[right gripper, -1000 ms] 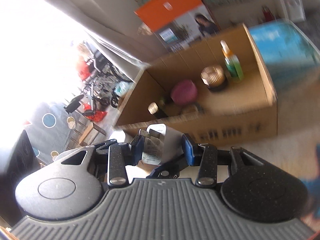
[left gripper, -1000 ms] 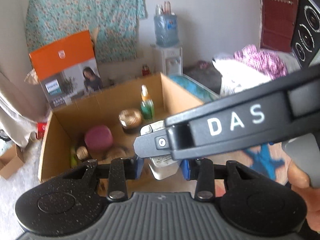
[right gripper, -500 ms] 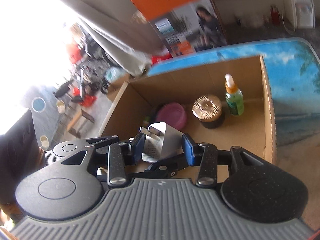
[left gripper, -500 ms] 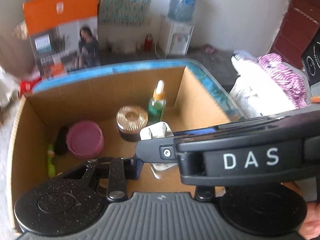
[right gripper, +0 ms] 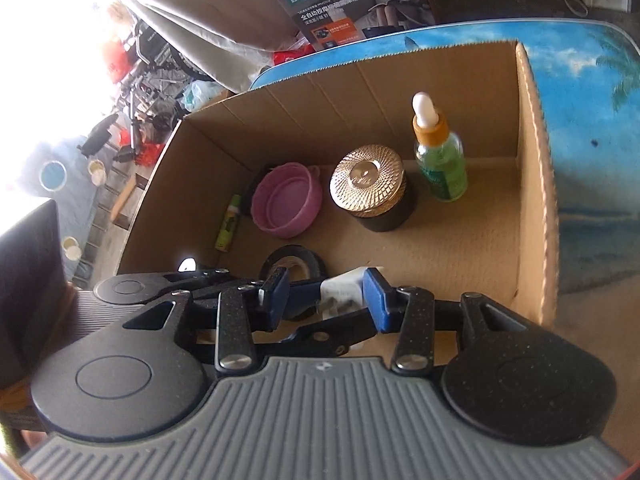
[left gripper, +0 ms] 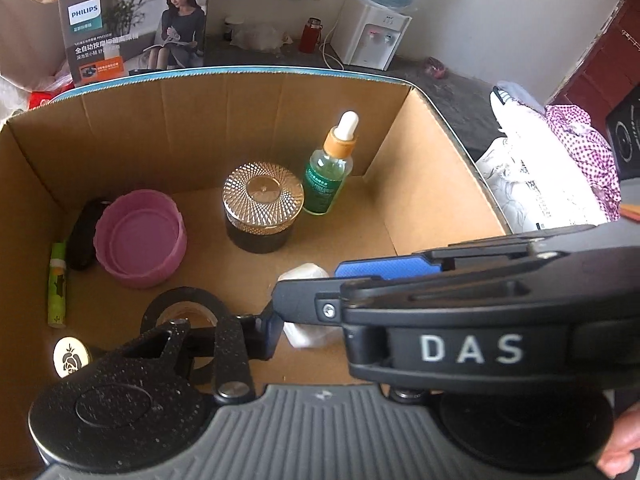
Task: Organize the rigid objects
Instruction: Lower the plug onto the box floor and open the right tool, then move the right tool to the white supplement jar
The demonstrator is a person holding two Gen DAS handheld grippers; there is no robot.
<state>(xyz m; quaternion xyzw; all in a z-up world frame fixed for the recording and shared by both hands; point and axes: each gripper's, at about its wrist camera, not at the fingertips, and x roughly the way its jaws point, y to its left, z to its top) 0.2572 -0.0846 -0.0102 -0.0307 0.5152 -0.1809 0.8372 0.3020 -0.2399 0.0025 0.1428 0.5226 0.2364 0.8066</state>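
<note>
A white charger plug [left gripper: 304, 336] hangs low inside the cardboard box [left gripper: 200, 120], near its front wall. Both grippers meet on it. My right gripper [right gripper: 326, 298] has the plug [right gripper: 342, 290] between its blue pads and is shut on it. Its finger [left gripper: 380, 270] crosses the left wrist view. My left gripper [left gripper: 316, 332] has its jaws opening. Its one visible pad [left gripper: 272, 328] stands close beside the plug, and the other is hidden behind the right gripper. In the box stand a pink cup [left gripper: 140, 236], a gold-lidded jar [left gripper: 262, 204] and a green dropper bottle [left gripper: 328, 172].
A black tape roll [left gripper: 180, 308], a green stick [left gripper: 58, 284] and a small gold disc [left gripper: 70, 358] lie at the box's front left. The box sits on a blue beach-print surface [right gripper: 592, 120]. An orange Philips carton [left gripper: 132, 20] stands behind, with bags and pink cloth [left gripper: 540, 184] to the right.
Both grippers, with the plug between them, have moved forward over the box's front wall and sunk into it. The box's contents have not moved.
</note>
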